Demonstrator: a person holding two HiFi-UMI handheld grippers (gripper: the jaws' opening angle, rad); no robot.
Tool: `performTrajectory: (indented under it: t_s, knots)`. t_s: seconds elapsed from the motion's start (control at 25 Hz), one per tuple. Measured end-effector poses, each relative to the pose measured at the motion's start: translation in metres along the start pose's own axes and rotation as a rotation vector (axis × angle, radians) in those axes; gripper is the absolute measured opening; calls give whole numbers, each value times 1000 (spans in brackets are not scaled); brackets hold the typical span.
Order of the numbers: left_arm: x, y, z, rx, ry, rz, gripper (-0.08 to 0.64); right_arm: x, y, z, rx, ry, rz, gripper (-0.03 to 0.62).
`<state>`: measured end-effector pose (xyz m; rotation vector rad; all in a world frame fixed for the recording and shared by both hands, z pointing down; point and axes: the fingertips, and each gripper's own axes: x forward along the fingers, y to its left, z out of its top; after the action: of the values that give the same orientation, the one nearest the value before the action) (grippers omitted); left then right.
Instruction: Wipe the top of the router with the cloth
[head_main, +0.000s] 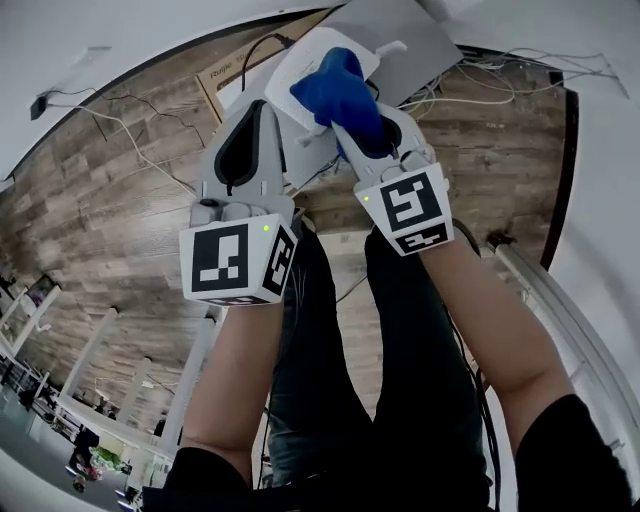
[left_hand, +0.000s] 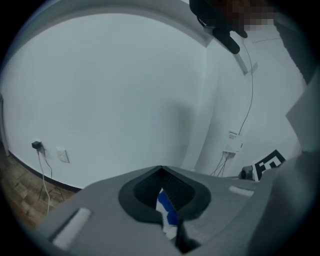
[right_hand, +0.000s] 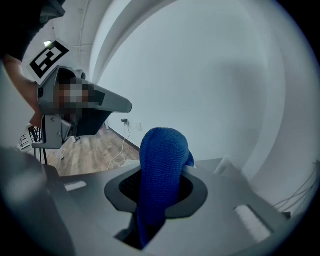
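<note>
The white router (head_main: 298, 72) lies at the top centre of the head view, just beyond both grippers. A blue cloth (head_main: 345, 90) is bunched over its right part. My right gripper (head_main: 352, 120) is shut on the cloth; in the right gripper view the cloth (right_hand: 161, 165) rises out of the closed jaws of that gripper (right_hand: 157, 202). My left gripper (head_main: 262, 112) sits beside the router's left edge with its jaws together. In the left gripper view a sliver of white and blue (left_hand: 166, 212) shows in the slit of the gripper (left_hand: 165, 200); whether it is gripped is unclear.
A cardboard box (head_main: 218, 82) and a grey slab (head_main: 405, 38) lie around the router on the wood floor (head_main: 120, 190). Loose cables (head_main: 510, 62) run at the right and left. My legs (head_main: 400, 350) fill the lower middle. A white rail (head_main: 560, 310) runs along the right.
</note>
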<state>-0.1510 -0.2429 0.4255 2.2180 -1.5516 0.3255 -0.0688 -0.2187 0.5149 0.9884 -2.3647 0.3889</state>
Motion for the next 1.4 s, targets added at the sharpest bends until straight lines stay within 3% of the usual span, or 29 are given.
performTrajectory:
  t_s: [0.12, 0.48, 0.84, 1.12, 1.4]
  knots:
    - [14, 20, -13, 12, 40, -37, 0, 31, 4, -17, 12, 29, -9, 106]
    - [11, 75, -65, -101, 83, 12, 0, 87, 22, -17, -41, 85, 81, 104]
    - [-1, 110, -61, -141, 46, 62, 0, 116, 37, -3, -163, 145, 183, 106]
    - [9, 114, -58, -153, 44, 74, 0, 124, 14, 0, -135, 159, 143, 106]
    - [32, 92, -44, -121, 51, 37, 0, 107, -38, -2, -53, 150, 42, 106]
